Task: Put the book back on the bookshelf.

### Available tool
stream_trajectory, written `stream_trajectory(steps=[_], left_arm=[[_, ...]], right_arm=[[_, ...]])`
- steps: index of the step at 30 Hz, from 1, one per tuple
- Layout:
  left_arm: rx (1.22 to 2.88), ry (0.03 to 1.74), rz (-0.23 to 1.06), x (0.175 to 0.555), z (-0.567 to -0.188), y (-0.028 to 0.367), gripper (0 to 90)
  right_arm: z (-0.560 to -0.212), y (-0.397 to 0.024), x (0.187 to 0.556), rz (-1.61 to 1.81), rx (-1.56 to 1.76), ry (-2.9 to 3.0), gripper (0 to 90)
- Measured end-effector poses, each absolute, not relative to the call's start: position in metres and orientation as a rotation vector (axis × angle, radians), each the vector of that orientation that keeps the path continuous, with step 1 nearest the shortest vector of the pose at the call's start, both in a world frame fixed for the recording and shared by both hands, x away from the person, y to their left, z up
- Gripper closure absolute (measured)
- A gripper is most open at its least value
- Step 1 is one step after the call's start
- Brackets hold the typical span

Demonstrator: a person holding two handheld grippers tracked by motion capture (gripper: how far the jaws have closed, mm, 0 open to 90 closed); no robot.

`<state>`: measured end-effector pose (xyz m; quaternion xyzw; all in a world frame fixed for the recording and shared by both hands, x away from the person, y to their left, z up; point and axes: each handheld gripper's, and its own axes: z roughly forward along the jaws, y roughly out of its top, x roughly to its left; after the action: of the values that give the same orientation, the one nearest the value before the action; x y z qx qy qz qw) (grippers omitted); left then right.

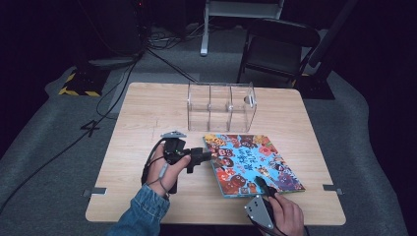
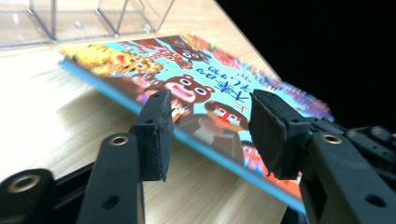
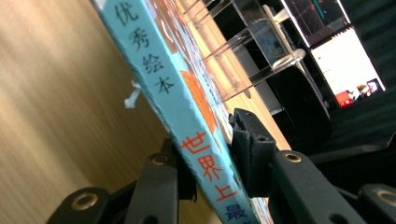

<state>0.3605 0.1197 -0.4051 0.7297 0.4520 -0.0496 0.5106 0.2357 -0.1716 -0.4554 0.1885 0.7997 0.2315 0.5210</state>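
Observation:
A picture book with a bright cartoon cover and a light blue edge lies on the wooden table, right of centre. My right gripper comes in from the near side and is shut on the book's near edge; one jaw is under it and one on the cover, around my right gripper's point. My left gripper points right at the book's left edge. In its own view my left gripper stands open, with the book just beyond the pads and its blue edge tilted up off the wood.
A clear acrylic organizer with three compartments stands behind the book, also visible as the organizer and the organizer. Beyond the table are a dark folding chair and cables on the grey floor. Bare wood lies at the left.

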Motion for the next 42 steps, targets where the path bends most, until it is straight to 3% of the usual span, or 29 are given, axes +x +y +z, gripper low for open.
stream_trajectory(steps=[12,24,39,42], left_arm=[[1.704,1.176,-0.04,0.358,-0.438,0.16,49.3],[1.689,1.199,-0.009,0.361,-0.447,0.164,49.4],[1.668,1.208,-0.007,0.362,-0.451,0.172,49.5],[1.666,1.211,-0.007,0.362,-0.451,0.171,49.4]], right_arm=[[-0.421,-0.218,0.24,0.883,0.867,1.787,75.1],[-0.415,-0.276,0.239,1.026,1.28,1.674,81.1],[-0.412,-0.284,0.241,1.069,1.393,1.649,80.2],[-0.407,-0.288,0.242,1.106,1.349,1.623,75.1]])
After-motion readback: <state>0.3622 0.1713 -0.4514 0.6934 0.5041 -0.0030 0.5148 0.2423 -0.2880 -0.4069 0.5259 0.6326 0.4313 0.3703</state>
